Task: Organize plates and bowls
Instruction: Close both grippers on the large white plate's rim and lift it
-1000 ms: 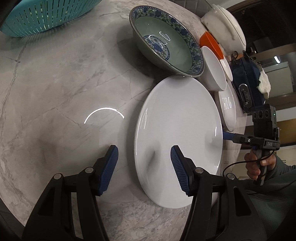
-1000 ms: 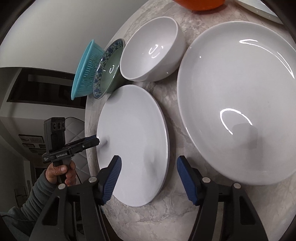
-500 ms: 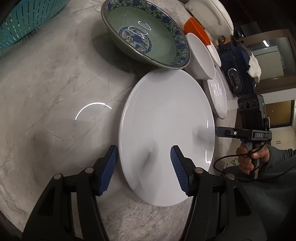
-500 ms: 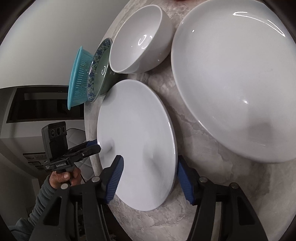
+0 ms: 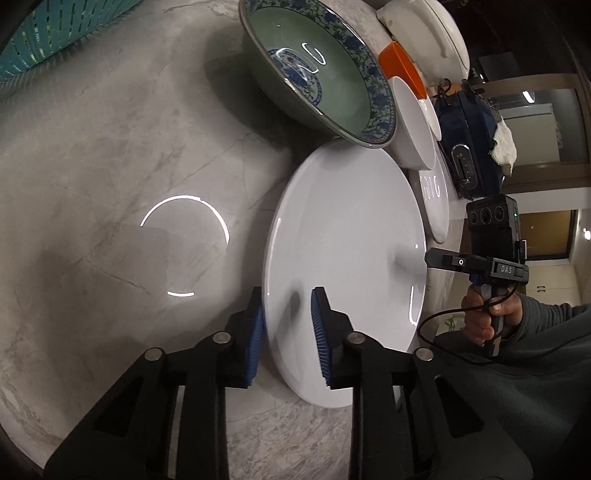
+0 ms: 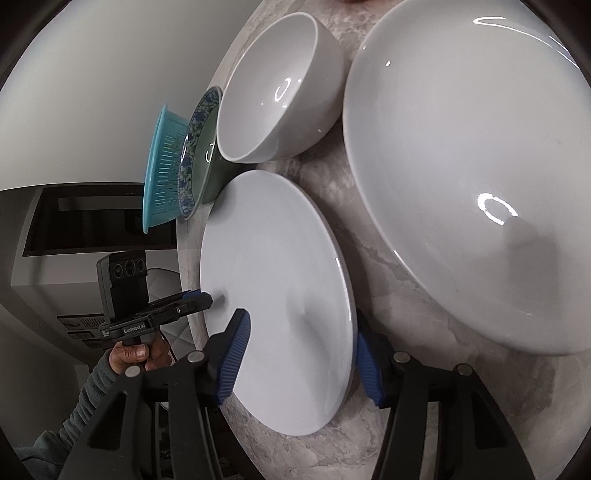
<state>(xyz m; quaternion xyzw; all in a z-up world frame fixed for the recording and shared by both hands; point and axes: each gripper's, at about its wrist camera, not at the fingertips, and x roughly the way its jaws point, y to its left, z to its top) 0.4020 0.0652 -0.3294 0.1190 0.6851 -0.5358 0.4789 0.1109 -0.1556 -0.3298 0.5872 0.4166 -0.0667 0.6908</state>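
A flat white plate [image 5: 347,251] lies on the grey marble table; it also shows in the right wrist view [image 6: 273,288]. My left gripper [image 5: 288,332] has narrowed around its near rim, one blue pad under the edge and one above, with a gap still visible. My right gripper [image 6: 301,358] is open and straddles the plate's opposite rim. A green bowl with a blue pattern [image 5: 325,70], a white bowl [image 6: 280,85] and a large white plate [image 6: 469,166] stand close by.
A teal colander [image 5: 55,33] stands at the table's far left. An orange bowl [image 5: 402,66] and a white lidded dish [image 5: 428,40] sit behind the white bowl. The table edge runs just past the plate on the right gripper's side.
My left gripper has closed in on the small plate's rim. The right gripper has slid further around the plate's other edge.
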